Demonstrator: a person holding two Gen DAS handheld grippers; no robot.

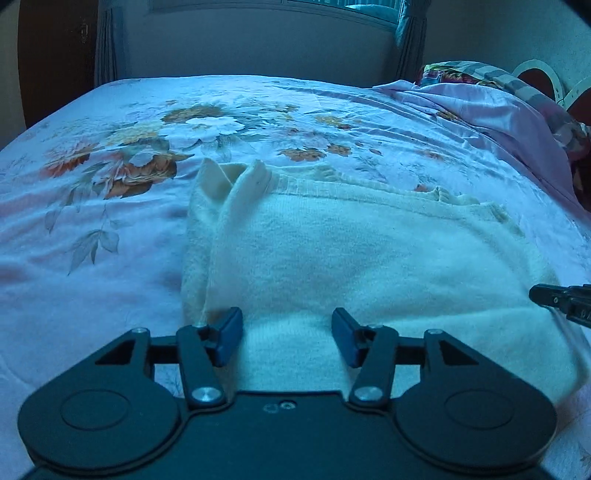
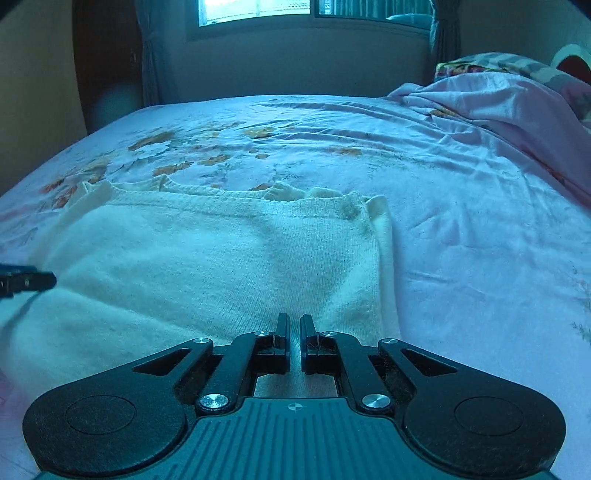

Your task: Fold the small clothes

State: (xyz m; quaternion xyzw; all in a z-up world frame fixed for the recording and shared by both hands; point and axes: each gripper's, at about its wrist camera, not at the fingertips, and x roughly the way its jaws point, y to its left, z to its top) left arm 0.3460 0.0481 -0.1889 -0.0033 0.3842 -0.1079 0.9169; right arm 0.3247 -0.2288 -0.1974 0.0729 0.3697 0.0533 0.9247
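Note:
A cream knitted garment (image 1: 351, 254) lies flat on the floral bedsheet (image 1: 110, 155), its side parts folded inward. My left gripper (image 1: 287, 338) is open, its blue fingertips (image 1: 231, 334) spread over the garment's near left edge. My right gripper (image 2: 294, 334) has its jaws nearly together over the garment (image 2: 207, 266), near its near right edge; a narrow gap shows and I cannot tell whether cloth is pinched. Each gripper's tip shows at the edge of the other view: the right one (image 1: 561, 301) and the left one (image 2: 26, 282).
A rumpled pink blanket (image 2: 509, 107) and patterned pillows (image 1: 480, 75) lie at the bed's far right. A wall with a window (image 2: 258, 11) and curtains stands beyond the bed. The sheet (image 2: 480, 258) stretches right of the garment.

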